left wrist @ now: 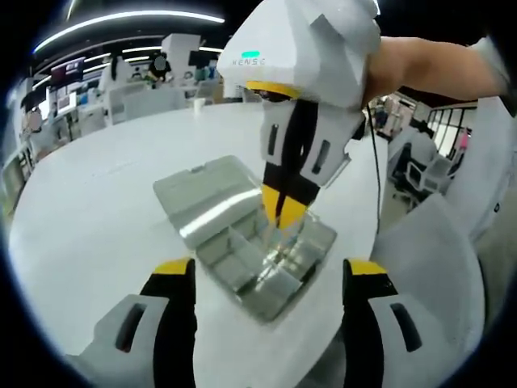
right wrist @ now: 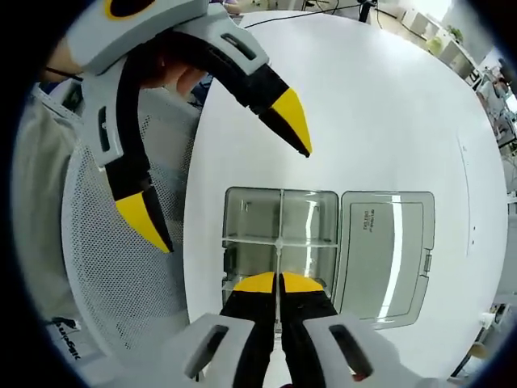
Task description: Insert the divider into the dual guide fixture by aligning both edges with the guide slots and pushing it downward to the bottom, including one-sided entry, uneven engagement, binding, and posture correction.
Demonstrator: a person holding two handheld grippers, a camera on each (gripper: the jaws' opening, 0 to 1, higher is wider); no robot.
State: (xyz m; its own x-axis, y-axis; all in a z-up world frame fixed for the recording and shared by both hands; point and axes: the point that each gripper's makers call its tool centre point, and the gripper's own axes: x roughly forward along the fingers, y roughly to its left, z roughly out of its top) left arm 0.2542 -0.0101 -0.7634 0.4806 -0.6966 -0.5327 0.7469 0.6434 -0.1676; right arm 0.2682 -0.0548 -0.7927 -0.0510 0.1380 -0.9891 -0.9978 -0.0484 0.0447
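Right gripper view: hand-held gripper (right wrist: 279, 281) pinches divider (right wrist: 278, 260) upright inside box (right wrist: 242, 212).

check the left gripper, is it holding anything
No, the left gripper is wide open beside the box, with nothing in it.

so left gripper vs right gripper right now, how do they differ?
Left gripper: jaws wide apart, holding nothing, hovering beside the clear box. Right gripper: jaws pinched together on the thin clear divider, down inside the box. Both are white and black with yellow tips, over the white table.
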